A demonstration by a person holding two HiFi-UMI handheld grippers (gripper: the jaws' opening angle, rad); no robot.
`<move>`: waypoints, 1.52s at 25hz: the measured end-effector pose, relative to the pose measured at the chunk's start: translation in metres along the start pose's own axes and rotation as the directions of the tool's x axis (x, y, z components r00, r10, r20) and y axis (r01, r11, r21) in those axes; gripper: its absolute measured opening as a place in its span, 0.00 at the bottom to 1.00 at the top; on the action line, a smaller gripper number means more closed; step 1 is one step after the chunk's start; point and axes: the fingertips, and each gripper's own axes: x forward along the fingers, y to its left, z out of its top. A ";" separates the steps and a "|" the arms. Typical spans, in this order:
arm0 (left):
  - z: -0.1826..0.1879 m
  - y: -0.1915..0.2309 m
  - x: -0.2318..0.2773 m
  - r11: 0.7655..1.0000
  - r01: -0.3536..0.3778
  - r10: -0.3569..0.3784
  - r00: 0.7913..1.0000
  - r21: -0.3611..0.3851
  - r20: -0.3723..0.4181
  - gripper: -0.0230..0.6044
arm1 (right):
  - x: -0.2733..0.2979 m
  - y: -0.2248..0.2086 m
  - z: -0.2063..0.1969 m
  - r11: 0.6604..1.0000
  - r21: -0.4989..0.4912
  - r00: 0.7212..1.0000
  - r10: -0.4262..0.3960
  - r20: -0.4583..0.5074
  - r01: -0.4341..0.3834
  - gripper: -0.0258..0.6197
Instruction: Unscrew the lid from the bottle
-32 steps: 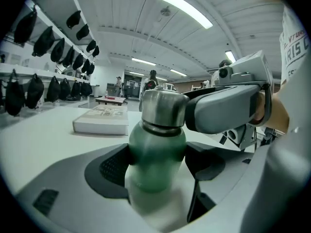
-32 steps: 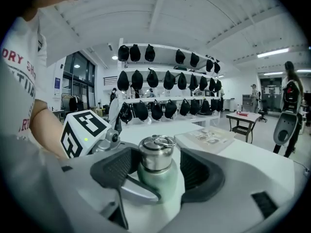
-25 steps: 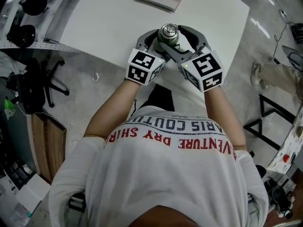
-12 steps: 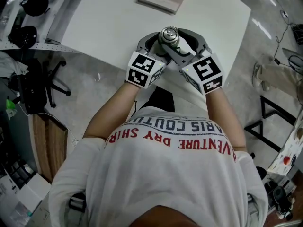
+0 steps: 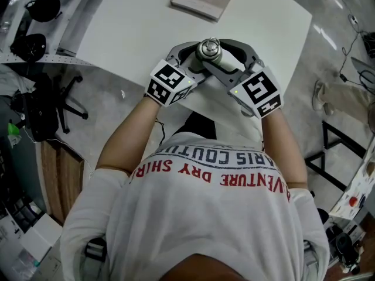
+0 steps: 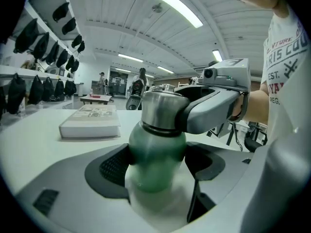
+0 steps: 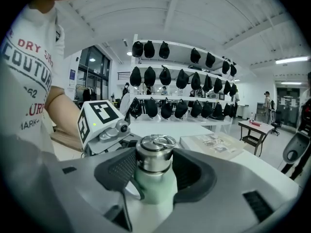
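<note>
Right gripper (image 7: 154,173) jaws just closed onto lid (image 7: 154,155); left gripper (image 6: 158,165) clamps bottle (image 6: 156,149); both seemingly rolled outward.

Pale green bottle (image 6: 156,159) from where I'm watching, standing upright on the white tabletop (image 5: 135,28), pretty close to the near edge. The lid (image 7: 154,154) is brushed steel with a small ring on top, and it's seated on the neck.
</note>
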 end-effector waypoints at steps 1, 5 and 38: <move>0.000 0.000 0.000 1.000 0.028 -0.028 1.000 0.014 -0.010 0.63 | 0.000 0.000 0.000 1.000 -0.011 1.000 0.012 -0.004 -0.012 0.41; 0.000 0.000 0.000 0.988 0.141 -0.138 0.989 0.066 -0.056 0.63 | 0.001 -0.001 0.002 0.997 -0.047 0.998 0.067 -0.019 -0.068 0.41; -0.001 -0.001 -0.001 0.910 0.384 -0.366 0.921 0.159 -0.131 0.63 | -0.001 0.007 0.009 0.941 -0.150 0.953 0.297 -0.058 -0.302 0.52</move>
